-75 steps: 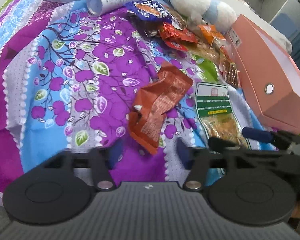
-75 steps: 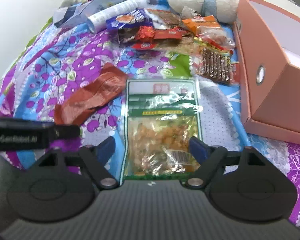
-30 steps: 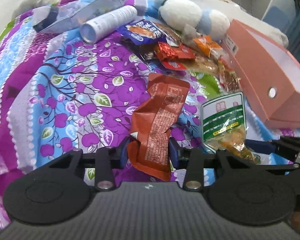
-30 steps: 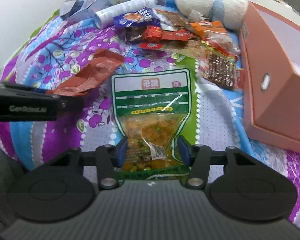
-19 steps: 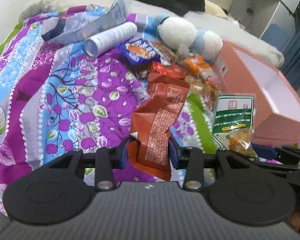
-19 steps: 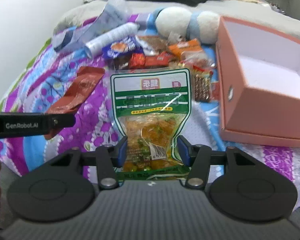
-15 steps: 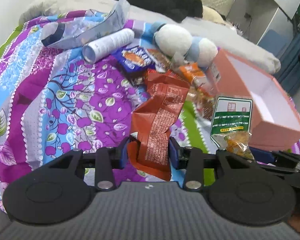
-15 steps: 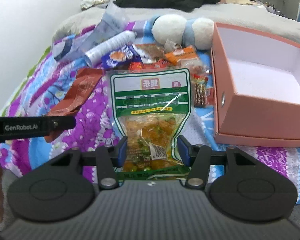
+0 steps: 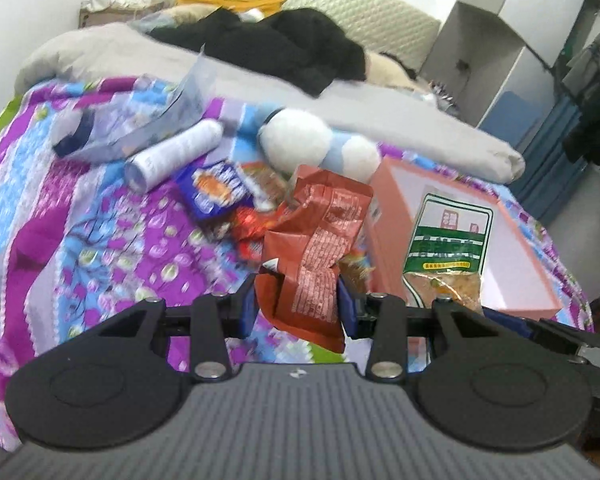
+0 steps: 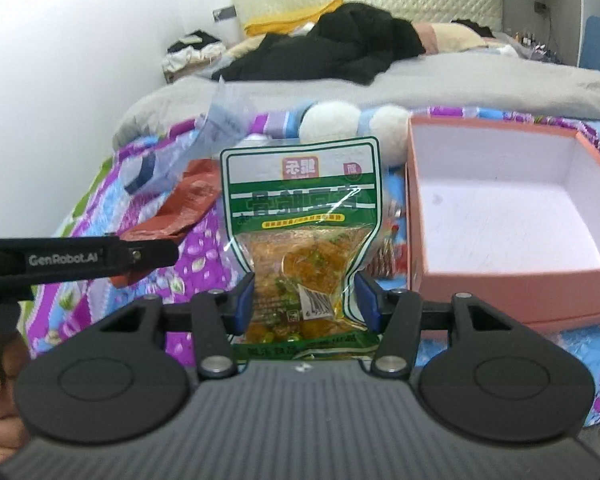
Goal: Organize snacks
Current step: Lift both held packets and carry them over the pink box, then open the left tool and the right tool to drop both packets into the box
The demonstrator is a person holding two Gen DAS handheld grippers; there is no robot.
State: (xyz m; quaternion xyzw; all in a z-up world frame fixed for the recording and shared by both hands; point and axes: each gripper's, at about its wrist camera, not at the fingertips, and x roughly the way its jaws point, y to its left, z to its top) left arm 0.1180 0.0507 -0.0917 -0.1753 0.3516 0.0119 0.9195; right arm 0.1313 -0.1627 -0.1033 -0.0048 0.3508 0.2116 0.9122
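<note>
My left gripper [image 9: 298, 304] is shut on a crumpled red-brown snack packet [image 9: 320, 236] and holds it up above the bedspread. My right gripper [image 10: 306, 300] is shut on a green and white snack bag [image 10: 302, 216] with yellow pickles, held upright in the air. That bag also shows in the left wrist view [image 9: 446, 248]. An open pink box [image 10: 500, 216] with a white inside sits to the right of the bag. The red-brown packet shows left of the bag in the right wrist view [image 10: 180, 208].
More snack packets [image 9: 216, 192] lie on the purple flowered bedspread [image 9: 80, 248], with a white tube [image 9: 172, 156], a clear plastic bag [image 9: 140, 128] and a white and blue plush toy [image 9: 312, 144]. Black clothes [image 10: 324, 52] lie on the grey blanket behind.
Both grippers closed on their packets, then lifted them off the bedspread. They have risen and tilted up, so the bed's far end and the box's inside now show.
</note>
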